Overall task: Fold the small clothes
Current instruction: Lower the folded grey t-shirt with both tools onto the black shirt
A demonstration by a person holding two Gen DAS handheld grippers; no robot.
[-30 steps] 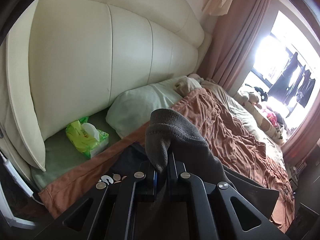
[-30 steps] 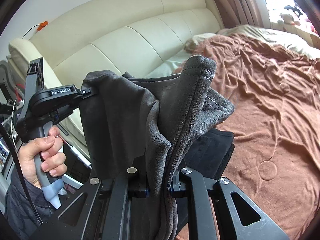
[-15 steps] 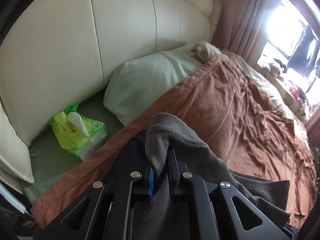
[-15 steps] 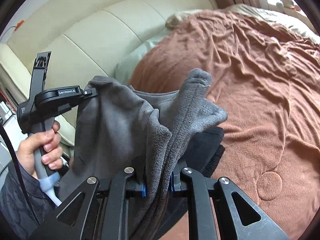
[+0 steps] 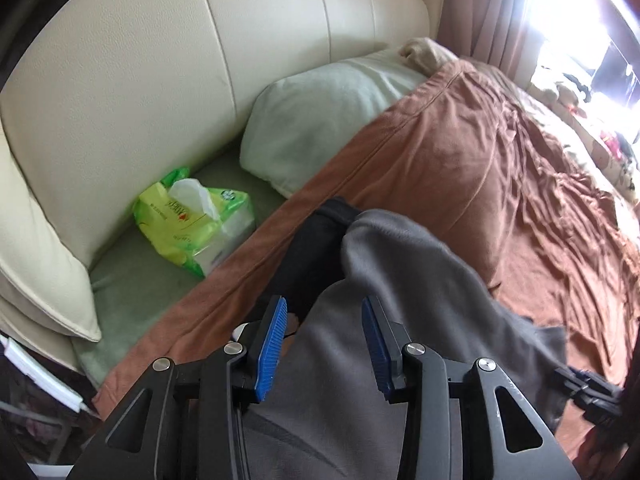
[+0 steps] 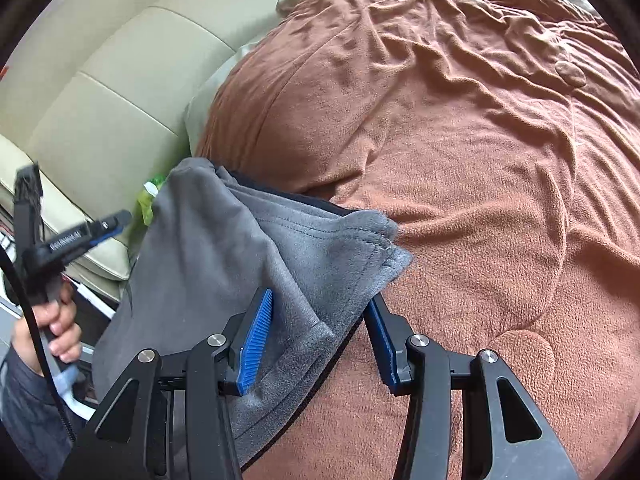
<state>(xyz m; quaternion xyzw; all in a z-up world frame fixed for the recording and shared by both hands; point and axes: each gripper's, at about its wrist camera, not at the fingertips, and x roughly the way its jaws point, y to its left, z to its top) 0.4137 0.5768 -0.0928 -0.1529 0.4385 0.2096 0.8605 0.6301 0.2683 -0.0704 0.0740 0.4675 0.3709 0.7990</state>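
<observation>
A grey fleece garment (image 5: 400, 300) (image 6: 248, 264) lies folded on the brown blanket (image 5: 500, 184) (image 6: 460, 140), on top of a black garment (image 5: 316, 248). My left gripper (image 5: 324, 312) hangs over the grey cloth with its jaws opening; the blue pads (image 5: 272, 344) stand apart and do not press the cloth between them. My right gripper (image 6: 320, 312) is also opening above the garment's hemmed corner (image 6: 380, 248), and the cloth lies loose between its pads. In the right wrist view a hand (image 6: 56, 320) holds the left gripper (image 6: 100, 228) at the left edge.
A cream padded headboard (image 5: 180, 60) (image 6: 100, 92) runs behind the bed. A pale green pillow (image 5: 320, 112) and a yellow-green tissue pack (image 5: 192, 224) lie on the green sheet by it. Soft toys (image 5: 560, 88) and a bright window sit at the far right.
Both grippers came down with the grey garment and their jaws parted, letting the cloth go. The garment dropped from hanging upright to lying on the blanket and black garment.
</observation>
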